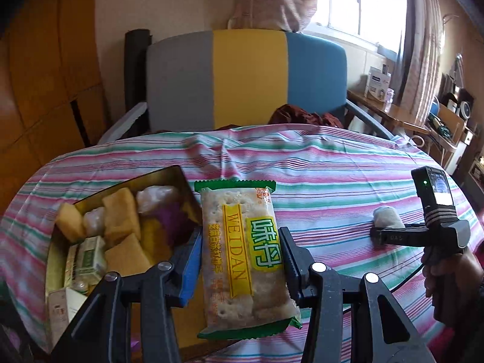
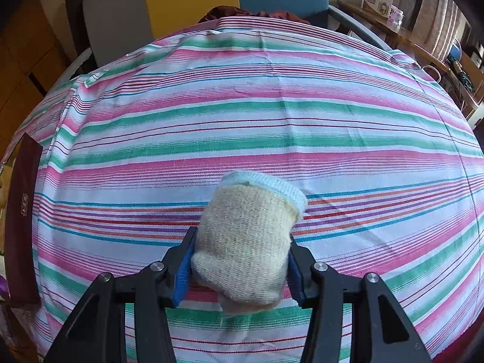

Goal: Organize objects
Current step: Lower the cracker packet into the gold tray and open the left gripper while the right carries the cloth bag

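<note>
My left gripper (image 1: pixel 240 257) is shut on a cracker packet (image 1: pixel 245 254) with green ends and a yellow "WEIDAN" label, held above the table's near edge. To its left stands an open tin box (image 1: pixel 178 178) filled with several wrapped snacks and small cartons. My right gripper (image 2: pixel 239 260) is shut on a rolled beige knitted sock with a pale blue cuff (image 2: pixel 251 236), just above the striped cloth. In the left wrist view the right gripper (image 1: pixel 381 234) is at the right with the sock (image 1: pixel 388 216) in its jaws.
The table is covered with a pink, green and white striped cloth (image 2: pixel 272 106). A grey, yellow and blue chair (image 1: pixel 248 78) stands behind it. A dark red box lid (image 2: pixel 22 217) lies at the left edge. A cluttered shelf (image 1: pixel 447 118) is at the right.
</note>
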Demonstrator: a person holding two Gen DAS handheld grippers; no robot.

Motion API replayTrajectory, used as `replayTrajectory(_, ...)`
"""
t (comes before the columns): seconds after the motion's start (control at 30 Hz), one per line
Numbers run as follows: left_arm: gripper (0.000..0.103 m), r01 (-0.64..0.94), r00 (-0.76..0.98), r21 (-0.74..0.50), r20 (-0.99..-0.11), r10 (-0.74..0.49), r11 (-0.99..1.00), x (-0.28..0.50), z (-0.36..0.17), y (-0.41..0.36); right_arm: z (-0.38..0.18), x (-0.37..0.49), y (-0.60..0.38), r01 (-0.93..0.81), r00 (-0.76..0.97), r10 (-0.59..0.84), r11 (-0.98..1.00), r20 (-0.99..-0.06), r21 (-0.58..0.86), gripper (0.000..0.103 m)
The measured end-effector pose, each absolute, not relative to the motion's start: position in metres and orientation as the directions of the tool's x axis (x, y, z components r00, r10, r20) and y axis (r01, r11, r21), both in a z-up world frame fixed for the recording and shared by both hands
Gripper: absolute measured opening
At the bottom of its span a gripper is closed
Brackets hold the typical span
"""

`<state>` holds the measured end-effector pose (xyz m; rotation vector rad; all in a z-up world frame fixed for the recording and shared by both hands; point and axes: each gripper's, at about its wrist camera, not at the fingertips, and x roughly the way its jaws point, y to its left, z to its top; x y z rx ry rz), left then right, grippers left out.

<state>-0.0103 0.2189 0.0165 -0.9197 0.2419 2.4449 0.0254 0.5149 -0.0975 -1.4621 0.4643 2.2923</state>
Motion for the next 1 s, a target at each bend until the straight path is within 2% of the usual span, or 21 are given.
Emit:
replayTrajectory(0.3, 0.048, -0.468, -0.652, -0.027, -0.665, 0.365, -0.883, -0.012, 0.01, 0.178, -0.097, 0.028, 0.511, -0.477, -0.396, 0.158, -0.877, -0.904, 0.055, 0.053)
replayTrajectory(0.63, 0.048, -0.416, -0.619, -0.053, -0.715, 0.325, -0.908, -0.025, -0.011, 0.147, -0.098, 0.028, 0.51, -0.468, -0.395, 0.172, -0.883, -0.902, 0.037, 0.053)
replayTrajectory(1.0, 0.048, -0.245, -0.641, -0.145, -0.717, 0.273, -0.959, -0.04, -0.011, 0.056, -0.097, 0.024, 0.507, -0.459, -0.377, 0.181, -0.888, -0.908, 0.013, 0.053)
